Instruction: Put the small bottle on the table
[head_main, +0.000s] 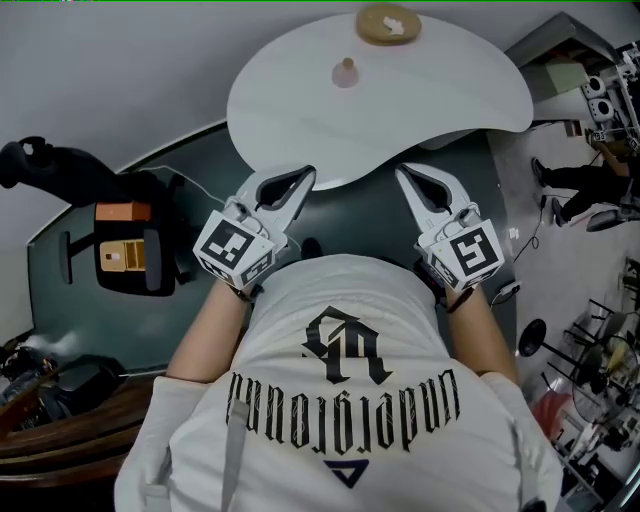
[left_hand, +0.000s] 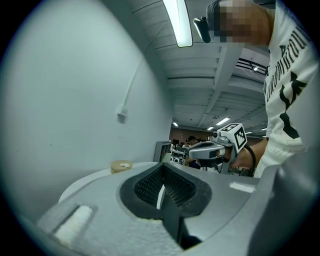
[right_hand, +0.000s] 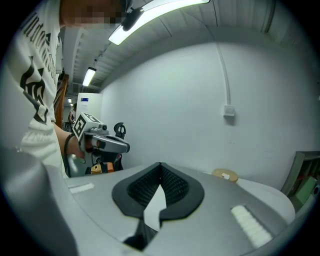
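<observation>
Pale table (head_main: 400, 110) bears small bottle (head_main: 345, 72), tan dish (head_main: 388, 24).

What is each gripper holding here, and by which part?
Nothing is held. The left gripper and right gripper both have jaws together with nothing between them; the small bottle stands on the table, apart from both.

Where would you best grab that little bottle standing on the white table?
Probably round its wider body, below the narrow top. The small bottle stands upright, apart from the round disc behind it, so a claw could come in level from the near edge of the white table, one jaw each side.
</observation>
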